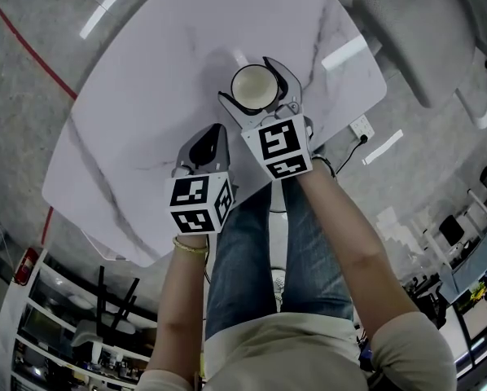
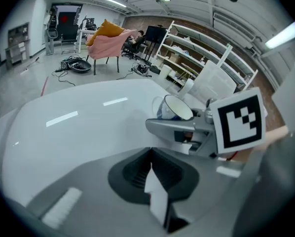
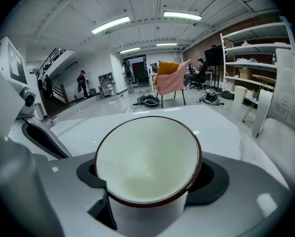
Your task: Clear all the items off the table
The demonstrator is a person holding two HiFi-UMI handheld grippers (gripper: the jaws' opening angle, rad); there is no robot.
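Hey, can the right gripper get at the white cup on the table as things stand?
Probably yes: the cup stands between the wide-open jaws of the right gripper, and the shut left gripper sits off to one side, out of the way.

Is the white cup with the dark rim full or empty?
Empty: the right gripper view looks into the white enamel cup with dark red rim; its pale inside is bare.

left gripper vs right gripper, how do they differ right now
The left gripper has its jaws shut together on nothing; the right gripper has its jaws wide apart. The right gripper has a white cup standing between its jaws; the left gripper has nothing there. In the head view the right gripper reaches farther over the table than the left gripper. Both carry a marker cube.
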